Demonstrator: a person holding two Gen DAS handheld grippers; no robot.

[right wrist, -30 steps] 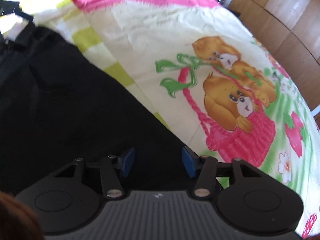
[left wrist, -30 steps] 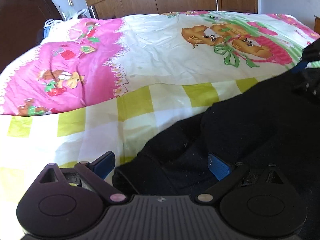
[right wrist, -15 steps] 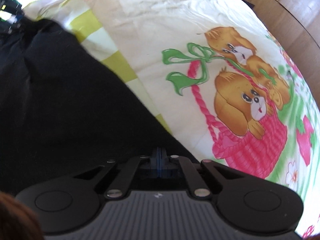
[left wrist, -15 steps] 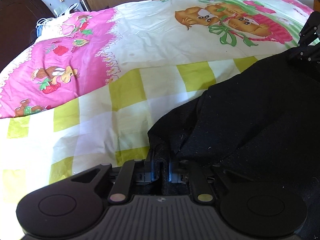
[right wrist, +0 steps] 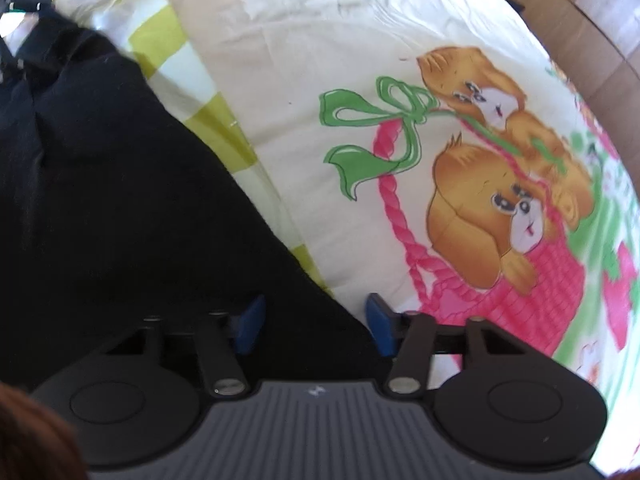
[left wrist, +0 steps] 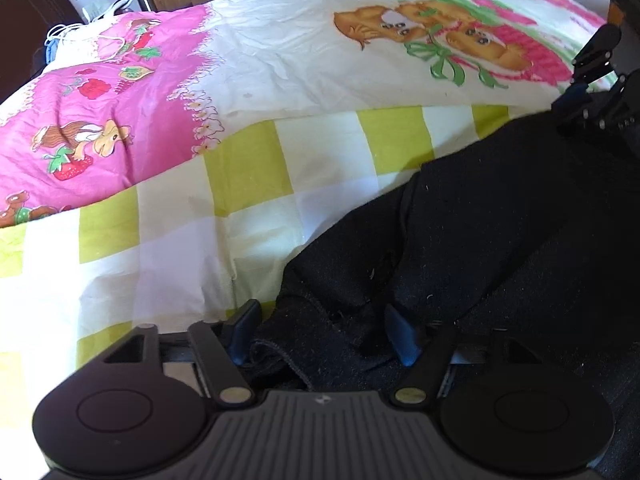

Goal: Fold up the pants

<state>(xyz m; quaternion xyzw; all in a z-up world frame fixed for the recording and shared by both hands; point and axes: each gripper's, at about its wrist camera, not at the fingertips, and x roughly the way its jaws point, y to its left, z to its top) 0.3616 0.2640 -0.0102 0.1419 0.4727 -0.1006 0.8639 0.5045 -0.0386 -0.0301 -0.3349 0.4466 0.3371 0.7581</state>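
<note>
We had both the left tongs [left wrist: 322, 330] and the right tongs [right wrist: 314, 326] just opening, apart, with the black pants [left wrist: 500, 216] loose between them on the bed [left wrist: 248, 168].

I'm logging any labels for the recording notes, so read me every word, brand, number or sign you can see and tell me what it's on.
No readable words or numbers in either view.
Left gripper body: a small pale logo mark, a symbol only, no letters.
Right gripper body: the same small mark, blurred.
Black pants: no tag or label showing.
Bedspread: cartoon puppies, strawberries and checks only, no text.
</note>
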